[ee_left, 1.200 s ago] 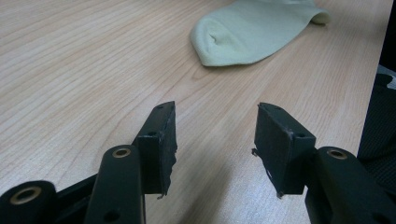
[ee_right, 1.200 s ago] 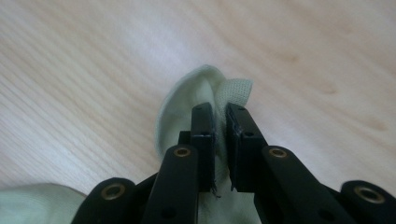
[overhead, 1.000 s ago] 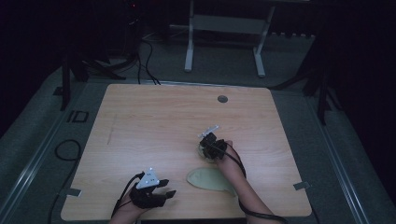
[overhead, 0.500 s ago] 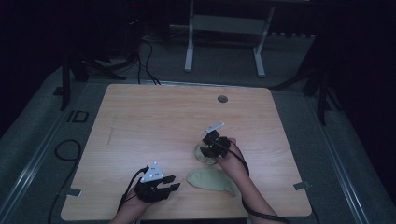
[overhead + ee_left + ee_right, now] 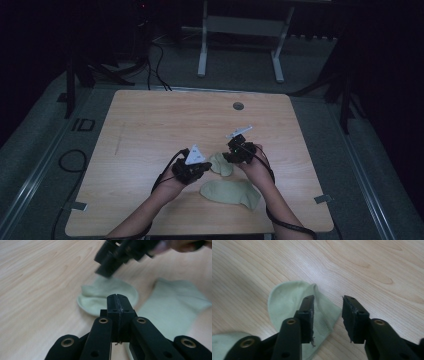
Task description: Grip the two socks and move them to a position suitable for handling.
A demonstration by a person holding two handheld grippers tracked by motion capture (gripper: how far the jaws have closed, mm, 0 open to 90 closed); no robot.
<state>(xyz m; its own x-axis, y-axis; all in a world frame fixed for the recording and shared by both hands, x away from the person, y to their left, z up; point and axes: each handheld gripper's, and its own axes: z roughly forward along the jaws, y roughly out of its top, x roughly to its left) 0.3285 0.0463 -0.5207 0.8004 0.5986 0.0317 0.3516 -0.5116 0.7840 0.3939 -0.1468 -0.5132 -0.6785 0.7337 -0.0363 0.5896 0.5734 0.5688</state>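
Item: two pale green socks on a wooden table [image 5: 150, 125]; the smaller sock [image 5: 220, 164] lies bunched between the grippers, the larger sock [image 5: 231, 192] flat just nearer the person. Left gripper [image 5: 117, 300] has just clamped shut on nothing beside the smaller sock; right gripper [image 5: 327, 312] hovers part-open over its edge. Step judged: gathering the small sock; next, the right jaws must drop and pinch the fabric.

Two pale green socks lie on the wooden table: the smaller sock [image 5: 221, 164] lies crumpled and folded over, just beyond the larger sock [image 5: 231, 192], which lies flat nearer the table's near edge
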